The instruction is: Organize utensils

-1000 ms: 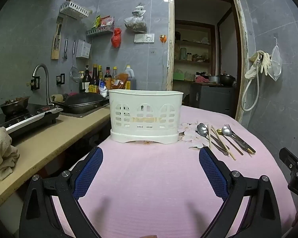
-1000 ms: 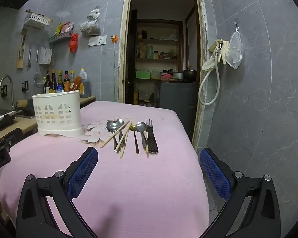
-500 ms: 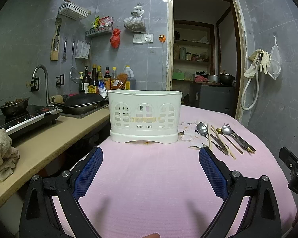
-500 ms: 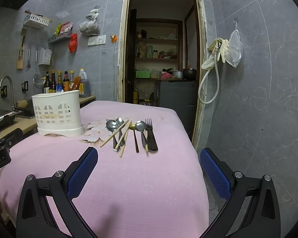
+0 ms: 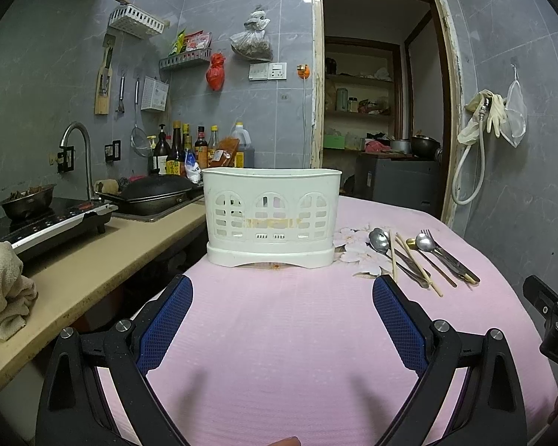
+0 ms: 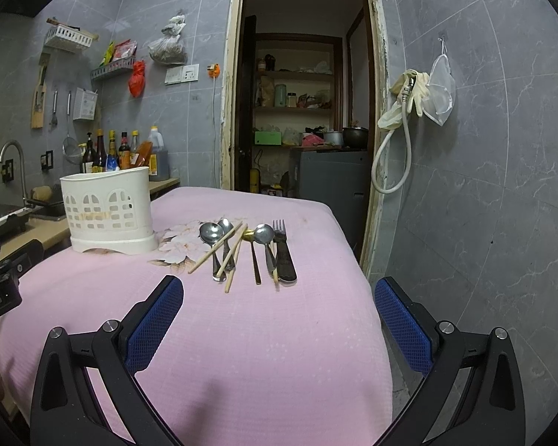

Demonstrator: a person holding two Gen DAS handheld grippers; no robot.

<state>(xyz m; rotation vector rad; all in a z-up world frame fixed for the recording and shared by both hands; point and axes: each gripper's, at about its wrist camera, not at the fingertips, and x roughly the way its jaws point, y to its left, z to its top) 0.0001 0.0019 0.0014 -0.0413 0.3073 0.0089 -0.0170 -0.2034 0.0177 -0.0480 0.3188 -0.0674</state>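
I note the pink tablecloth [image 5: 279, 334] spanning beneath both tools. The white utensil caddy [image 5: 271, 215] stands upright ahead of my left gripper [image 5: 281, 299], centred between its jaws, which are spread wide and hold nothing. My right gripper [image 6: 279, 297] is likewise wide open and empty. The utensils [image 6: 241, 249], spoons, chopsticks and a fork, lie loose ahead between its jaws, just right of the caddy.
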